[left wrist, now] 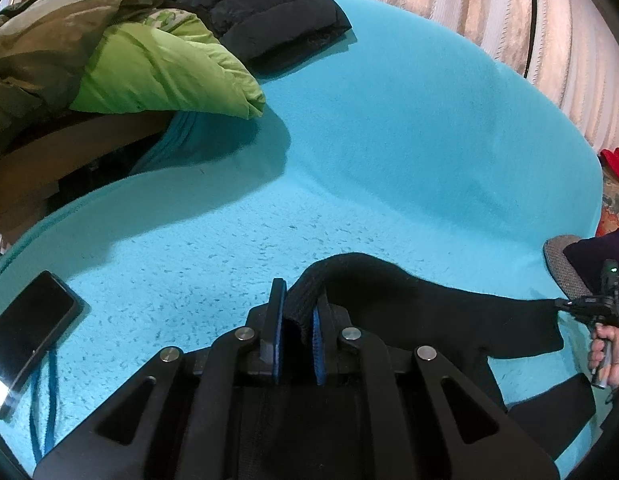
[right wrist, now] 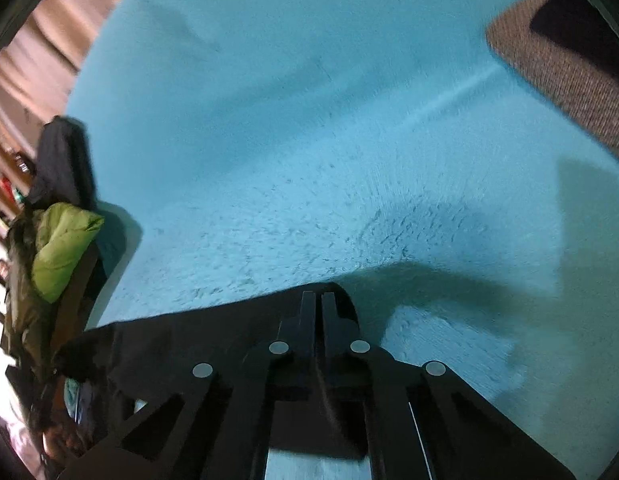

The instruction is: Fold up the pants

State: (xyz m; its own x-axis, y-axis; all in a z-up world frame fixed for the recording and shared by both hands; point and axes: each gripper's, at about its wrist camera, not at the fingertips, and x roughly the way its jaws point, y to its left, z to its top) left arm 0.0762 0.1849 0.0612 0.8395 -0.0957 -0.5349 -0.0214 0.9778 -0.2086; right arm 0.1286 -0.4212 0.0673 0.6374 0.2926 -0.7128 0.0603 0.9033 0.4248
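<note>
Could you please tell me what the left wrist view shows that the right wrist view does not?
Only the left wrist view shows the phone, the left gripper shut on the pants' ribbed band, and the person's right hand.

Only the right wrist view shows the right gripper from behind, its fingers closed on the black pants.

Both show the pants, the turquoise blanket, the green jacket and the black puffer jacket.
</note>
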